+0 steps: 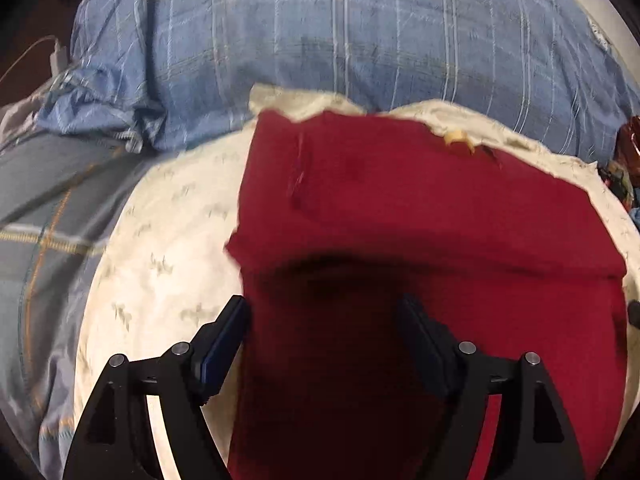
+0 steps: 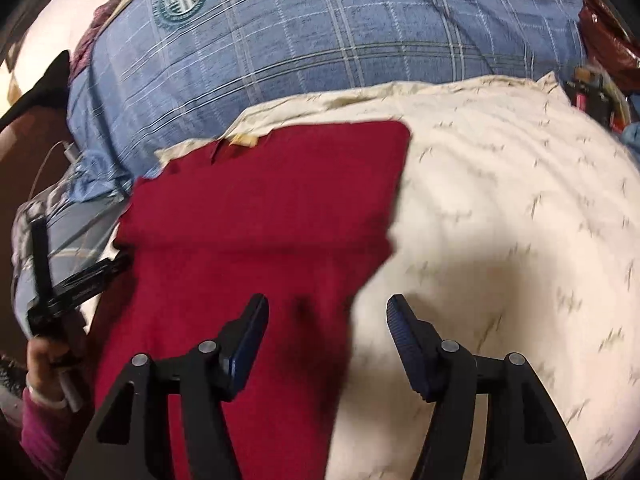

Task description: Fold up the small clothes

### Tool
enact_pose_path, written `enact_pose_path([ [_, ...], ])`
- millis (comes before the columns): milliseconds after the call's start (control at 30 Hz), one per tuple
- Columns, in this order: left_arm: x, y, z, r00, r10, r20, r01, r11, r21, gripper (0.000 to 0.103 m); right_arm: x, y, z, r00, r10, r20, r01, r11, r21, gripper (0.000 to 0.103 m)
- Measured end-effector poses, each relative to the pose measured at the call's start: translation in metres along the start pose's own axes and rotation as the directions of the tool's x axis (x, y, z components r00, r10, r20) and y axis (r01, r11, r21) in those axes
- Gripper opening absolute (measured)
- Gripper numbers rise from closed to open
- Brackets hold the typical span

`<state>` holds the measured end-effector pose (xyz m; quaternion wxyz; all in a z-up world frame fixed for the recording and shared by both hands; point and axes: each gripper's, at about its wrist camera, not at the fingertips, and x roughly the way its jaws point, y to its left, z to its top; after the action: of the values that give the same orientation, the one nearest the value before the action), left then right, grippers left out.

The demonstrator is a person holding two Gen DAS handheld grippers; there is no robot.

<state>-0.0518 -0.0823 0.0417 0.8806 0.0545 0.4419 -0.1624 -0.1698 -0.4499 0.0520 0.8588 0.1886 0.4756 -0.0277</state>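
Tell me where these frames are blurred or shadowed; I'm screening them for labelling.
Left wrist view: motion smear on the cream sheet, and a dark shadow on the red garment between the left gripper fingers. Right wrist view: the sheet's pattern streaks, the garment's right edge is soft; the right gripper stays sharp. Both bow strongly at the edges.

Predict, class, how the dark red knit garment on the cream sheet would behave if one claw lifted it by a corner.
The dark red knit garment would probably droop and unfold, since it already lies folded over itself. It likely grips the cream patterned sheet rather than sliding. It looks light and unbreakable.
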Motion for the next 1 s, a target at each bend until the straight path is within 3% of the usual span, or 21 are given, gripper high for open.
enact_pose_path([
  [167, -0.019, 0.015, -0.017, 0.998, -0.044, -0.043, 0.041, 0.997, -0.072, 0.077, -0.004, 0.008, -0.031, 0.996, 0.068, -0.061, -0.07, 0.997, -0.024, 0.064],
  [300, -0.044, 0.032, -0.041, 0.998, -0.036, -0.06, 0.03, 0.995, -0.091, 0.077, -0.017, 0.008, -0.052, 0.988, 0.128, -0.083, -0.131, 0.991, -0.027, 0.064],
  [633, -0.106, 0.054, -0.114, 0.992, -0.047, -0.117, 0.039, 0.997, -0.07, 0.077, -0.037, 0.009, -0.112, 0.945, 0.261, -0.196, -0.285, 0.952, -0.108, 0.069],
  [800, -0.126, 0.056, -0.134, 0.99, -0.058, -0.131, 0.05, 0.997, -0.065, 0.077, -0.04, 0.005, -0.133, 0.909, 0.33, -0.256, -0.358, 0.931, -0.071, 0.069],
  [1000, -0.136, 0.06, -0.148, 0.983, -0.091, -0.16, 0.077, 0.993, -0.089, 0.077, -0.034, 0.005, -0.158, 0.84, 0.418, -0.347, -0.444, 0.896, 0.004, 0.068],
])
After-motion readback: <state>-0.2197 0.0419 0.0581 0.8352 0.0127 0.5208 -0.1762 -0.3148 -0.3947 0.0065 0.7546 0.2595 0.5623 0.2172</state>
